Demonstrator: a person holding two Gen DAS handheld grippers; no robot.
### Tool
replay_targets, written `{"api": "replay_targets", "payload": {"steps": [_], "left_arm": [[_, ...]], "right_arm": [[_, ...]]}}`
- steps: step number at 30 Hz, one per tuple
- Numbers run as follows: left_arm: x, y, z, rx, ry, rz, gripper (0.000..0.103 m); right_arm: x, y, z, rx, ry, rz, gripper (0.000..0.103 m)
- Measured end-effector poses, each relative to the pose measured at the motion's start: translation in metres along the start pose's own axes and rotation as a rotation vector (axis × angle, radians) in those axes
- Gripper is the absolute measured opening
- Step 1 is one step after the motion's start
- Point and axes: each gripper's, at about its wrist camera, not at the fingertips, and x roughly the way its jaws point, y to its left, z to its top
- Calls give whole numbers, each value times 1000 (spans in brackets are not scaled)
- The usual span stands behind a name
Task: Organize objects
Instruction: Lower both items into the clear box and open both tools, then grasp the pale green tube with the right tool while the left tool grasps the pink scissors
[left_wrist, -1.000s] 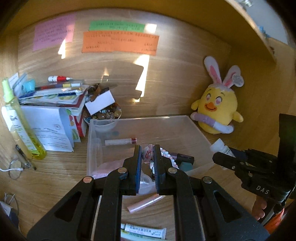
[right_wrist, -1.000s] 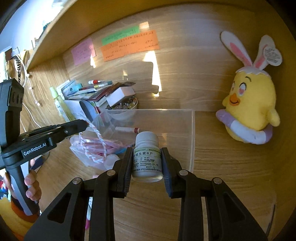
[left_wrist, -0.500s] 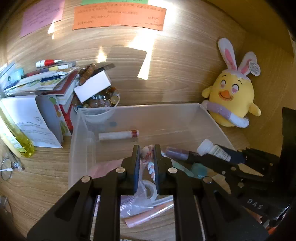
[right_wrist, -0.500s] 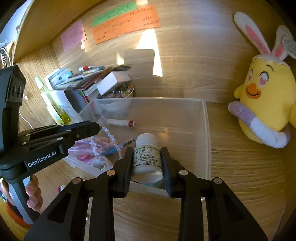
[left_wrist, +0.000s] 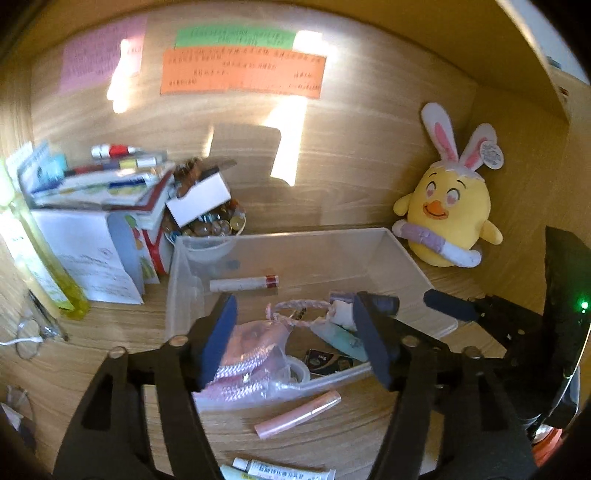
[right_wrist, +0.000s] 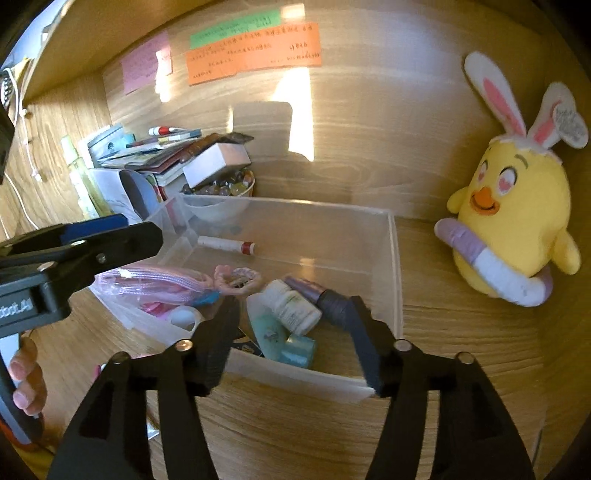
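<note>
A clear plastic bin (left_wrist: 373, 240) (right_wrist: 395, 266) stands on the wooden desk. In it lie a white pill bottle (right_wrist: 293, 306), a clear bag of pink cord (left_wrist: 251, 354) (right_wrist: 147, 288), a white tube with a red cap (left_wrist: 243, 283) (right_wrist: 225, 244), a purple tube (right_wrist: 317, 291) and a teal item (right_wrist: 267, 328). My left gripper (left_wrist: 295, 332) is open and empty over the bag at the bin's near edge. My right gripper (right_wrist: 295, 332) is open and empty just above the pill bottle.
A yellow bunny-eared plush (left_wrist: 448, 214) (right_wrist: 513, 218) sits right of the bin. A bowl of beads (left_wrist: 207, 225), stacked books (left_wrist: 96, 184) and a yellow bottle (left_wrist: 40, 266) stand at left. A pink tube (left_wrist: 299, 413) and an ointment tube (left_wrist: 280, 470) lie on the desk in front.
My right gripper carried the pill bottle over the bin and opened, leaving it inside. My left gripper opened and let go of the bag of pink cord in the bin.
</note>
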Motion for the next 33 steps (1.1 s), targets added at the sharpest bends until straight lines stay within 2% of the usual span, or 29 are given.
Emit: {"api": "replay_targets", "payload": {"steps": [4,10,14,18,23,25,28,33], "left_arm": [[-18,-3,-5,18,-29,12,97],[-41,7,-24,-16,-19,17,100],[-47,16,-45,-21,14,40,102],[-39,26,-73,-28,108,77,102],[-31,33,-108,-63,194,75,102],[-25,29,-123,-46,225,79,102],[-16,23,-136,-21,259,116,102],[-21,25,-148,0,251,136,102]], "right_arm": [[-14,6,-2,-16,-27,-12,69],[-33,9,-14,-6,-40,7,79],[-43,13,-25,-12,-33,18,79],[-48,20,-40,-22,-13,39,79],[-45,31,-61,-34,24,66,79],[-42,36,-68,-43,42,70,79],[-39,42,-77,-50,63,78,79],[-34,52,-90,-68,98,128,79]]}}
